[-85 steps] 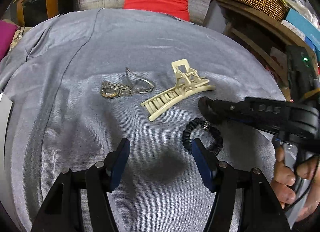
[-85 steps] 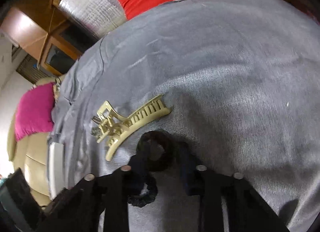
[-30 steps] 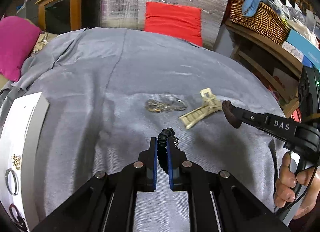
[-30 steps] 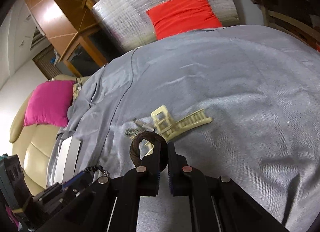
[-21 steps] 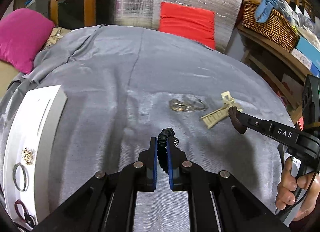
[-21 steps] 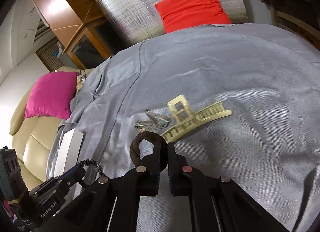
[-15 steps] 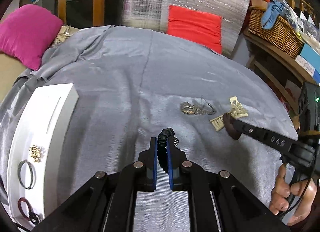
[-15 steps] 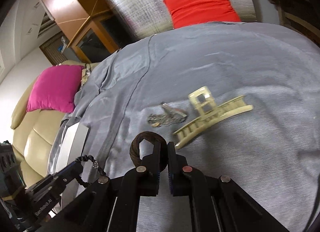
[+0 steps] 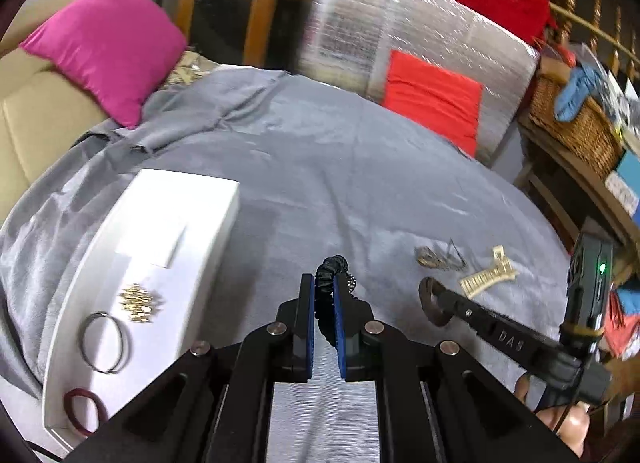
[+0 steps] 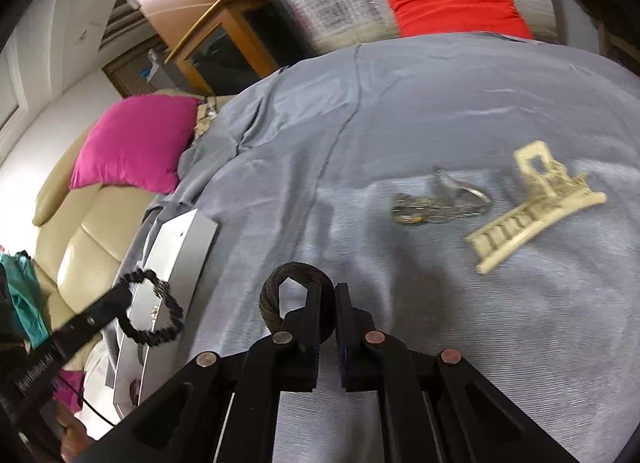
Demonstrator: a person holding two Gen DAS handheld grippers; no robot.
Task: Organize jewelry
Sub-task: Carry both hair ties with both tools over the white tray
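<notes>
My left gripper (image 9: 323, 291) is shut on a black beaded bracelet (image 9: 331, 268), held above the grey cloth just right of the white jewelry tray (image 9: 192, 199). In the right wrist view the same bracelet (image 10: 160, 313) hangs over the tray (image 10: 180, 247). My right gripper (image 10: 328, 303) is shut on a dark brown hair tie (image 10: 280, 287); the left wrist view shows that hair tie (image 9: 430, 301) at the tip of the right gripper. A cream hair claw (image 10: 536, 207) and a metal watch (image 10: 432, 207) lie on the cloth to the right.
The tray holds a silver bangle (image 9: 105, 341), a gold brooch (image 9: 138, 303) and a dark red ring (image 9: 82, 411). A pink cushion (image 9: 104, 47) and beige sofa lie beyond the cloth's left edge. A red cushion (image 9: 432, 99) and wicker basket (image 9: 576, 131) stand at the back right.
Both grippers have moved left across the cloth toward the white tray, each keeping hold of its item. The claw and watch have slid to the right of both views.
</notes>
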